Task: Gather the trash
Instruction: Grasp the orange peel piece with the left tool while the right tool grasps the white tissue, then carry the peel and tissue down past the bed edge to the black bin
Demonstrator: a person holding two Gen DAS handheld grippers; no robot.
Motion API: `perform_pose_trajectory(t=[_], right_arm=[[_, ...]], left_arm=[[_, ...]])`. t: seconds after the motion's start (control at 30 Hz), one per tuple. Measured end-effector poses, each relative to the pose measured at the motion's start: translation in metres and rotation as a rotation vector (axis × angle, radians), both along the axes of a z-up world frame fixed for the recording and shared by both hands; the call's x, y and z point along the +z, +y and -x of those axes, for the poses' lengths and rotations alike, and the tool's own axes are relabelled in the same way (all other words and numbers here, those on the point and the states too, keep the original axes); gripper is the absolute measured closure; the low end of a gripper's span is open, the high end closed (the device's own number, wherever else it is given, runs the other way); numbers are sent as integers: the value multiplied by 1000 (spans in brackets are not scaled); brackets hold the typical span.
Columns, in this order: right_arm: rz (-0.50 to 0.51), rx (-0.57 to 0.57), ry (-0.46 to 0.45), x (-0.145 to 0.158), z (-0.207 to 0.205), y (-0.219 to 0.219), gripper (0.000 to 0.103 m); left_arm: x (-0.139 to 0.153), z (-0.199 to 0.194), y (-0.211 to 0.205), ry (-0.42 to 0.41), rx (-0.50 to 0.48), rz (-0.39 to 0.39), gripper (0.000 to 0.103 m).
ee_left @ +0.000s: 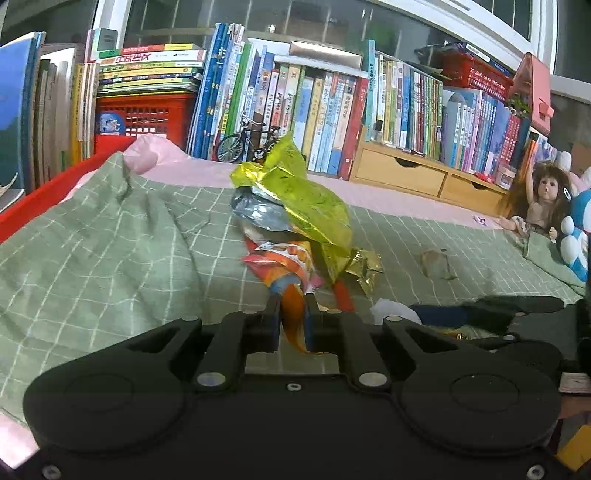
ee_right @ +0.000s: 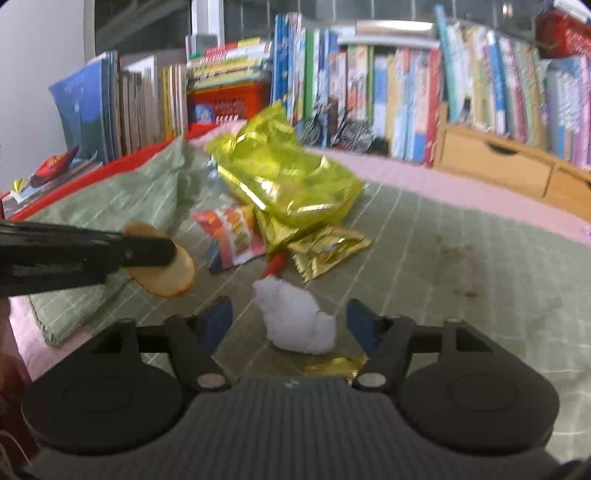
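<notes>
On the green checked cloth (ee_right: 443,236) three crumpled foil wrappers are counted: a yellow-green bag (ee_right: 284,181), a red-orange snack packet (ee_right: 232,236) and a small gold packet (ee_right: 328,251). An orange peel-like scrap (ee_left: 293,314) is clenched by the left gripper (ee_left: 291,317). Only the right view shows the white tissue wad (ee_right: 295,317), at six o'clock of the bag, lying untouched between the right gripper's (ee_right: 290,321) parted jaws.

A window (ee_left: 332,22) runs above a long row of books (ee_left: 332,107), with wooden drawers (ee_left: 417,173) below it.
</notes>
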State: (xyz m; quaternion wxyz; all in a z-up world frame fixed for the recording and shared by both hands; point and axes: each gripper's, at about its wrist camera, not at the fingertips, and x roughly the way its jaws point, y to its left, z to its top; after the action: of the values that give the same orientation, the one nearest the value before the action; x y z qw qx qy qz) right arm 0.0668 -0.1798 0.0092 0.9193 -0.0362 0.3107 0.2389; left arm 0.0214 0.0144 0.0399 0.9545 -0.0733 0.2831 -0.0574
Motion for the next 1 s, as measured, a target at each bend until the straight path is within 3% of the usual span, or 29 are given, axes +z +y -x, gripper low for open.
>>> perform_pose_trajectory(t=[0.03,0.43,1.0], right_arm=[[-1,-9,8,-1,0,2,66],[-77,-6,-95,32,41,-12,67],[-224,-100,-52,31,135,-72,67]], left_arm=[[0,1,1,0,-1,2,92],[3,26,-6,-3,-66,20,92],[-1,108,-32,33,-210,43,92]])
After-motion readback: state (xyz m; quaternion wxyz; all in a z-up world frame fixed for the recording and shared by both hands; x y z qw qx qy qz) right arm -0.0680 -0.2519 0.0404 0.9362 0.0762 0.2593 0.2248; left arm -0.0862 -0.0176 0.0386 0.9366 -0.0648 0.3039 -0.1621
